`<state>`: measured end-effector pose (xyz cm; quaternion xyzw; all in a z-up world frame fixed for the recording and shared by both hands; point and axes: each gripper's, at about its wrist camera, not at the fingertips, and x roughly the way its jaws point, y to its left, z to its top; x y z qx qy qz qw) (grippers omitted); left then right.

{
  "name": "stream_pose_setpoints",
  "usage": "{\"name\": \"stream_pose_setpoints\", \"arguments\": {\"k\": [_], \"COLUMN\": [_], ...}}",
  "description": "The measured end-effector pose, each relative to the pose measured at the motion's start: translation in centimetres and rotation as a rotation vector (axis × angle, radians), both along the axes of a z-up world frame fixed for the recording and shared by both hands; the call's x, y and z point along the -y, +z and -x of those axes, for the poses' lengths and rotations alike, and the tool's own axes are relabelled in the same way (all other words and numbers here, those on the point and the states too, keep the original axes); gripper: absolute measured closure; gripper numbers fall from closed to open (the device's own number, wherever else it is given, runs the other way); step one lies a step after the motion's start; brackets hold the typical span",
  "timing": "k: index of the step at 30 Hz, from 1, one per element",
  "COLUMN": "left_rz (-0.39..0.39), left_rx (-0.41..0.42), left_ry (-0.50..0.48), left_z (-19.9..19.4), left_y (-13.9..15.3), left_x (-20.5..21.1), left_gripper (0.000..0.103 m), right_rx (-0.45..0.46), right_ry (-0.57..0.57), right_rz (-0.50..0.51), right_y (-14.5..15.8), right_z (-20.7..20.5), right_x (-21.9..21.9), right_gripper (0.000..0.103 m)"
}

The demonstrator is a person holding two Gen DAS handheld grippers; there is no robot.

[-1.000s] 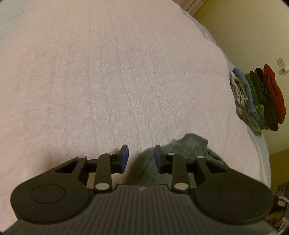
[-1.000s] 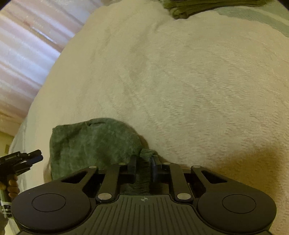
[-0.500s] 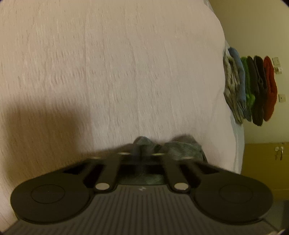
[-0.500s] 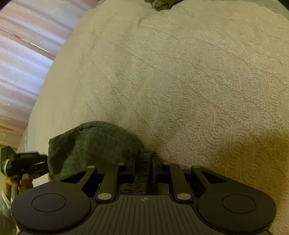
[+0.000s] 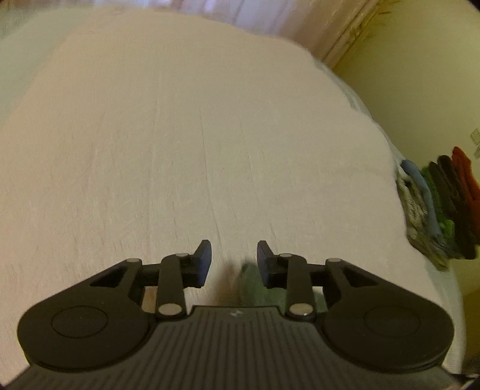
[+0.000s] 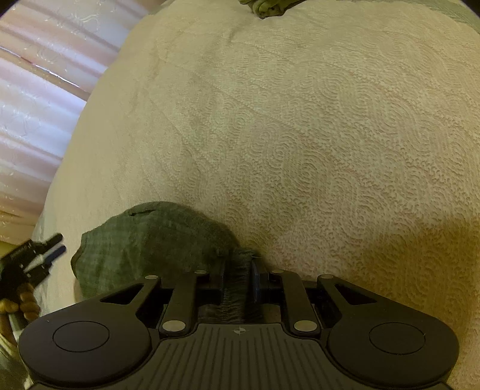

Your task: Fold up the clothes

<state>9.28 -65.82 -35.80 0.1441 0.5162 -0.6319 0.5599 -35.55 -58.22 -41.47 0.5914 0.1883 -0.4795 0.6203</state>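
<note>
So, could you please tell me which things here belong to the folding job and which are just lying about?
In the job:
- green garment
- right gripper, shut on its edge
- left gripper, open
- bedspread, the work surface

Lying about:
- stack of folded clothes
- olive cloth
- curtain

Bedspread (image 5: 210,135) ahead open; folded stack (image 5: 435,204) apparently at edge.

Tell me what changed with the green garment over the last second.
The left tool closed on the green garment half a second ago, then let go and now stands open beside it. The right tool stayed shut on the garment's edge, on the bedspread.
</note>
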Motion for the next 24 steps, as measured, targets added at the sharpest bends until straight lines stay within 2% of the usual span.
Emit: {"name": "stream_pose_setpoints", "arguments": {"k": [1, 2, 3, 4, 5, 6, 8, 11, 14, 15, 16, 20, 23, 24], "left_rz": [-0.031, -0.048, -0.061, -0.064, -0.046, -0.007, 0.060, 0.038, -0.018, -0.041, -0.065, -0.145, -0.191, -0.201], "left_rx": [-0.048, -0.062, -0.068, -0.038, 0.043, 0.147, 0.287, 0.313, 0.177, 0.133, 0.087, -0.043, -0.093, -0.142], "left_ry": [-0.006, -0.020, -0.041, -0.075, -0.115, -0.152, -0.196, -0.070, 0.061, 0.088, 0.113, 0.166, 0.261, 0.303], "left_z": [-0.1, 0.2, 0.6, 1.3, 2.3, 3.1, 3.6, 1.1, -2.6, -3.2, -3.8, -4.2, -4.6, -4.8], "left_y": [-0.7, -1.3, -1.9, -2.3, -2.3, -2.1, -1.5, -0.8, -0.3, -0.4, -0.4, -1.7, -3.8, -4.6], "left_x": [-0.3, -0.4, -0.5, -0.5, -0.7, -0.9, -1.2, -2.4, -6.1, -7.8, -9.5, -16.4, -19.8, -20.4], "left_gripper": [0.070, 0.072, 0.080, 0.095, 0.103, 0.103, 0.099, 0.097, 0.096, 0.092, 0.085, 0.082, 0.081, 0.081], "right_rx": [0.002, 0.000, -0.006, -0.020, -0.036, -0.050, -0.066, -0.044, -0.012, 0.001, 0.006, 0.020, 0.018, 0.017], "right_ry": [0.000, 0.003, 0.009, 0.020, 0.033, 0.037, 0.037, 0.021, 0.010, 0.009, 0.003, -0.002, 0.002, 0.003], "right_rz": [0.000, 0.002, 0.010, 0.020, 0.029, 0.037, 0.043, 0.039, 0.042, 0.048, 0.055, 0.066, 0.062, 0.061], "right_y": [0.0, 0.0, 0.1, 0.2, 0.3, 0.4, 0.5, 0.5, 0.8, 1.0, 1.2, 2.0, 2.2, 2.3], "right_z": [0.0, 0.0, -0.1, -0.3, -0.5, -0.7, -1.0, -0.6, 0.0, 0.1, 0.2, 0.4, 0.5, 0.5], "right_x": [0.0, 0.0, 0.0, -0.1, -0.1, -0.2, -0.2, -0.3, -0.5, -0.6, -0.8, -1.5, -2.1, -2.3], "right_gripper": [0.088, 0.088, 0.088, 0.088, 0.088, 0.088, 0.088, 0.088, 0.086, 0.074, 0.069, 0.068, 0.068, 0.068]}}
